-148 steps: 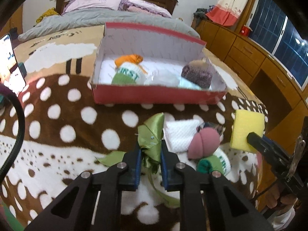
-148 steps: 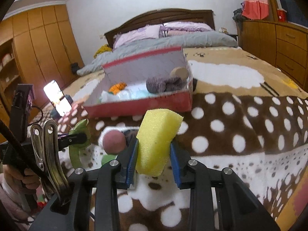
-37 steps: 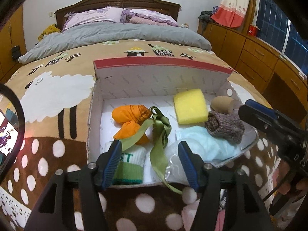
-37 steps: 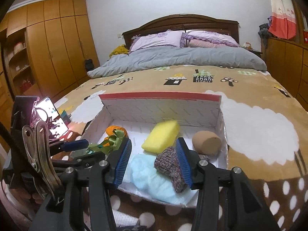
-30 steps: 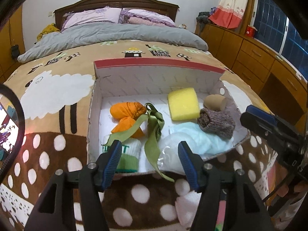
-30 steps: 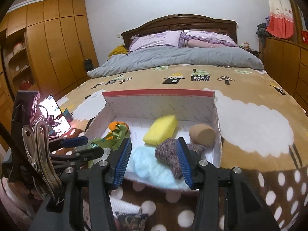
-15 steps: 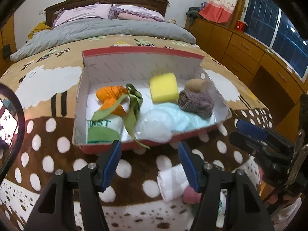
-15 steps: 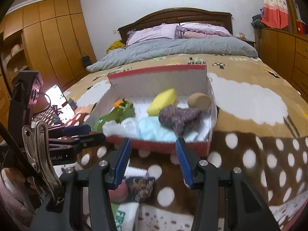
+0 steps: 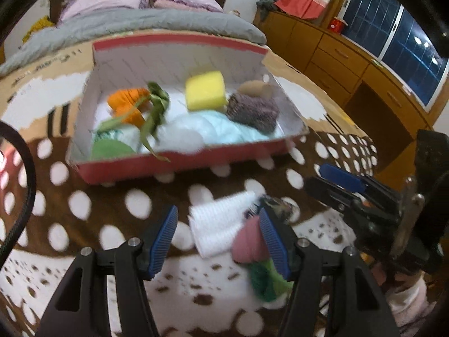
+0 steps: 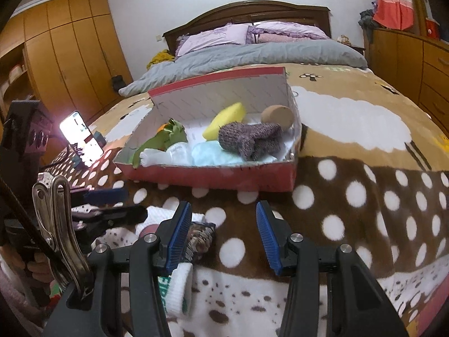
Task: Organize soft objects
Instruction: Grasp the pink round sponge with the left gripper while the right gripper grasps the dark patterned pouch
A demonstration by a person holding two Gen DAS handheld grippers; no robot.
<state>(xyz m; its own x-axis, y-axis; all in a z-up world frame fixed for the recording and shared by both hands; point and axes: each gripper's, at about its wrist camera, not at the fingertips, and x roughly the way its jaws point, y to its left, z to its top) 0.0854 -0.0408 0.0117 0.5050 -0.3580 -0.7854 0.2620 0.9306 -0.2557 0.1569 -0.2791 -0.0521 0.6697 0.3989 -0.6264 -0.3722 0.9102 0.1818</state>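
Red box [image 9: 179,165] at frame centre on the bed already holds the yellow sponge [image 9: 205,94], green ribbon [image 9: 155,112] and knit sock [image 9: 252,111]; my left hand-held gripper [image 9: 217,240] and right hand-held gripper [image 10: 221,236] both gape empty over the remaining white towel [image 9: 217,229] and pink ball [image 9: 248,241], lower frame.
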